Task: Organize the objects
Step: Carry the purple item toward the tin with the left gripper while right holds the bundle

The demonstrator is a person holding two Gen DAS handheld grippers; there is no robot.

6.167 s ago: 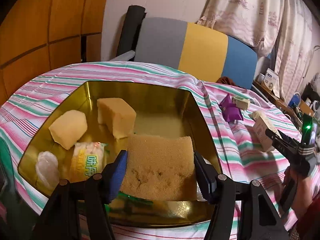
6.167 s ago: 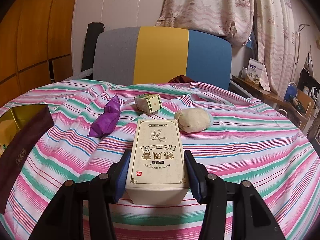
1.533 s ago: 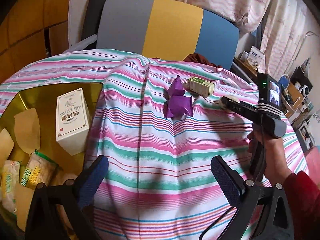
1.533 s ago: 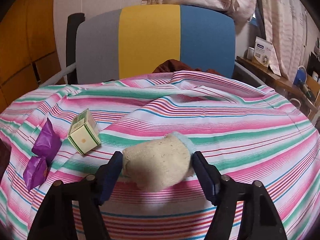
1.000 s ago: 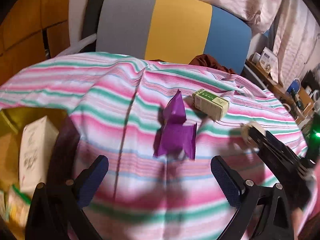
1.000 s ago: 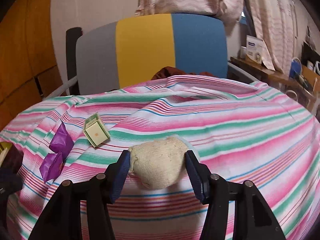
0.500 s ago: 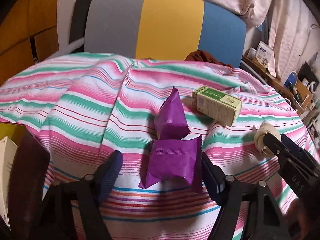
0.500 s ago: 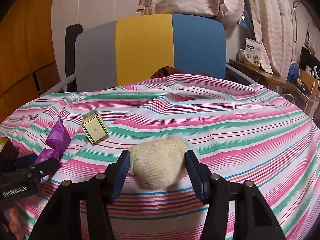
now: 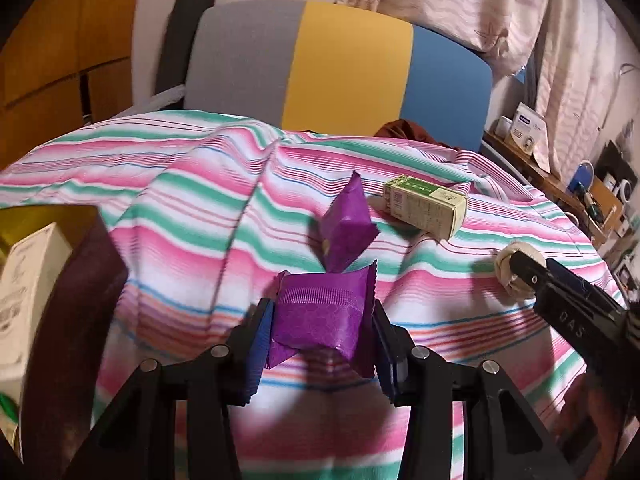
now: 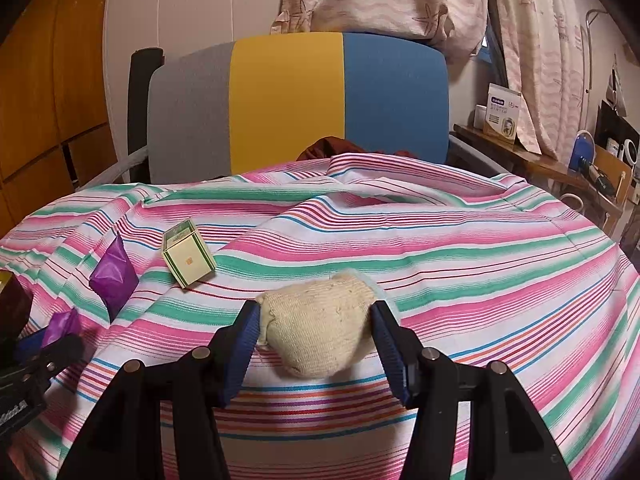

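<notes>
My left gripper (image 9: 318, 330) is shut on a purple foil packet (image 9: 320, 320) just above the striped cloth. A second purple packet (image 9: 346, 228) lies right behind it. A small green-and-cream box (image 9: 424, 206) lies further back to the right. My right gripper (image 10: 314, 338) is shut on a cream rolled sock (image 10: 320, 328) on the cloth; it also shows in the left wrist view (image 9: 508, 270). In the right wrist view the small box (image 10: 188, 258) and a purple packet (image 10: 114, 276) lie to the left.
A gold tin (image 9: 24, 216) with a dark lid (image 9: 76, 320) sits at the left, holding a cream carton (image 9: 24, 280). A grey, yellow and blue chair back (image 10: 296, 108) stands behind the table. A cluttered shelf (image 10: 560, 160) is at the far right.
My left gripper has swung from the tin to the purple packets and closed on the nearer one. My right gripper closed on the sock and has held still.
</notes>
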